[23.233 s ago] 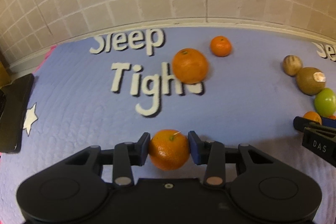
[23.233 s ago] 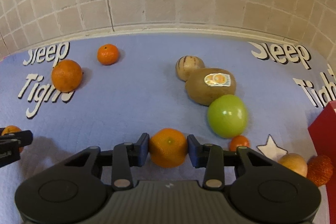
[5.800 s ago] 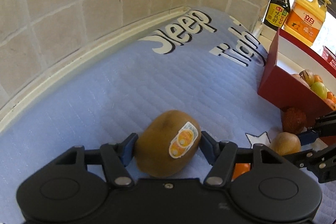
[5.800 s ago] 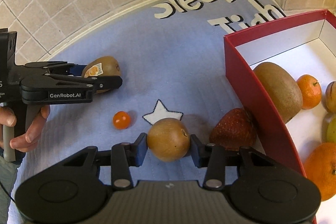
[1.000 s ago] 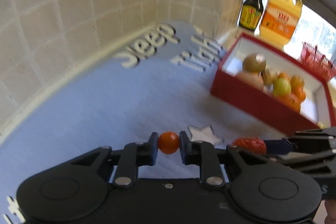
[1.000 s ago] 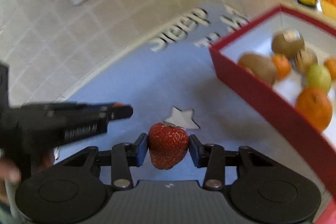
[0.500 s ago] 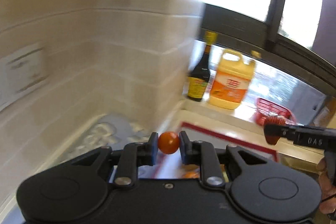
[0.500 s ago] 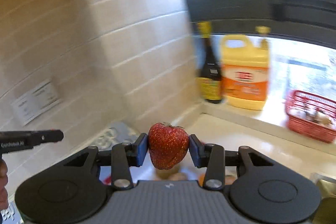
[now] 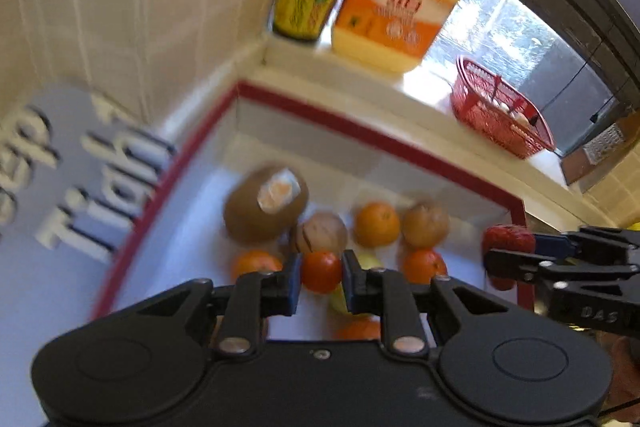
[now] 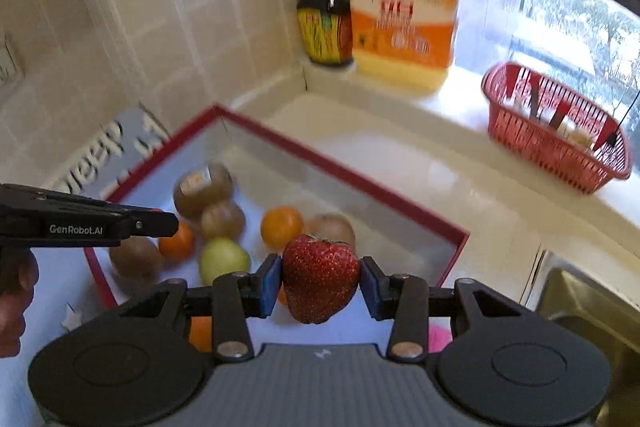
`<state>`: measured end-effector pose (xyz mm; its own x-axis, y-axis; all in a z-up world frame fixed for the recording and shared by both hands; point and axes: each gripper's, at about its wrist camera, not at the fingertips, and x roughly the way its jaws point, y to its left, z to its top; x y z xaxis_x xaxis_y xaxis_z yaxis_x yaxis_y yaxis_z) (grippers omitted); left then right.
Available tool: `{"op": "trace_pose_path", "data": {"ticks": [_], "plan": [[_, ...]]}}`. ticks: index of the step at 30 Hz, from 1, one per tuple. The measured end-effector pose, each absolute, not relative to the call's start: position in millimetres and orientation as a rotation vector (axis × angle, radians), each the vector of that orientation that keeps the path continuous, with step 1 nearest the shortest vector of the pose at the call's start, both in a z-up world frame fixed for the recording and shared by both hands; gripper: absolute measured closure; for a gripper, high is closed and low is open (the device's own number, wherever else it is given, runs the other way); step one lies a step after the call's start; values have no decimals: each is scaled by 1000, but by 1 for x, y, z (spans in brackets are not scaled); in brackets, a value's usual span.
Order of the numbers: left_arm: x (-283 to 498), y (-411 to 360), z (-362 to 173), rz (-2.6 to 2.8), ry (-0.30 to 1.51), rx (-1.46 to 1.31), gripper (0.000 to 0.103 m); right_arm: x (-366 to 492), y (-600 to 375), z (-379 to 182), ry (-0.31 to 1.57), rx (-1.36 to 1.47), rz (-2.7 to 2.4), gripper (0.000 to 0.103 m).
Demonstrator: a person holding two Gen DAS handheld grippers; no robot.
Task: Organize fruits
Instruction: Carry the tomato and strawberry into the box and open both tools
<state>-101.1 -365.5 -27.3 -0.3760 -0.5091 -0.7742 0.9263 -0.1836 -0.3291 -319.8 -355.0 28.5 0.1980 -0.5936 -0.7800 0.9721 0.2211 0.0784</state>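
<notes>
Black hand-held gripper [image 10: 320, 285], blue pads [image 10: 269, 285], silver screws, "GenRobot.AI" lettering.

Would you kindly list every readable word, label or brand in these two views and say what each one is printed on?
"GenRobot.AI": side of the left gripper.
"DAS": side of the right gripper.
"Tight", with a cut-off "eep" beside it: blue mat.
Dark bottle, yellow jug and kiwi sticker: labels too blurred to read.

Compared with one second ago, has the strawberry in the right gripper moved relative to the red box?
Yes. The strawberry, clamped in the right gripper, was over the mat beside the red box; now it hangs above the box's interior.
</notes>
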Motion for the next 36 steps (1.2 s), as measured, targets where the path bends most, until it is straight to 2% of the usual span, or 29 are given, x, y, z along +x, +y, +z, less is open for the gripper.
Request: {"op": "trace_pose_path", "data": {"ticks": [5,16,25,28,30,32,36], "plan": [[-109,-372,-44,-1752,1037,661,79,-313,-358,13,782,638,-1208,59],[-110,-373,-56,-1701,1038,720,77,-296,-360,2,901,589,-1195,59],[-134,-366,-60,-1712,871,821,74,-293,-363,-11,931,603,-1193,59],[-135,-363,-59,-1711,864,818,67,-293,-361,-12,931,601,-1196,59],[-134,-362,-56,-1705,876,809,53,-293,-361,-11,925,607,-1200,58],[-134,-361,-53,-1698,884,806,47,-293,-360,-9,915,605,-1207,58],[-137,-349,-41,-1668,826,813,42,-291,-354,1,888,578,-1216,57]]}}
